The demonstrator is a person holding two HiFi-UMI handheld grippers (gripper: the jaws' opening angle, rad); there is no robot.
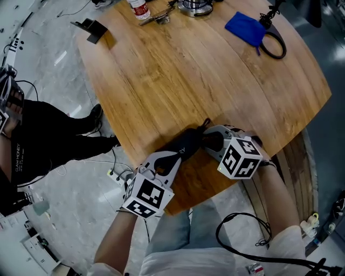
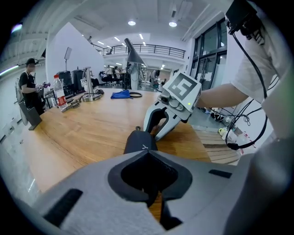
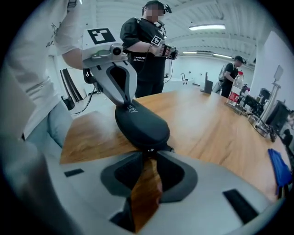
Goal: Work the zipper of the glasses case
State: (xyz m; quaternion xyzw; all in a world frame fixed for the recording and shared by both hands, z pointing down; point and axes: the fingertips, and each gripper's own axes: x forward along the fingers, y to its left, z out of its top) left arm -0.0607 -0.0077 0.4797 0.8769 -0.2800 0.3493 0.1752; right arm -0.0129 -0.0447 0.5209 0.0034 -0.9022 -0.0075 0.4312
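At the near edge of the desk (image 1: pixel 188 70) the black glasses case (image 1: pixel 186 144) lay flat between the two claws. The left claw (image 2: pixel 145 149) was clamped on one end of it. The right claw (image 3: pixel 148 152) stood open at the other end, its tips just at the case but pressing on nothing.

I judged the work unfinished, or only paused: the shell looked closed, and no zip seam showed well enough to tell how far it had run. The right claw would need a fresh hold before the zip could travel.

From overhead the marker cubes covered both sets of tips. Only the right gripper view showed bare wood between its jaws and the left claw pinching the far end. A small tab (image 1: pixel 206 124) stuck out of the case; whether it was the pull I could not tell.

Farther off lay a blue cloth (image 1: pixel 245 28) and a bottle (image 1: pixel 139 8).
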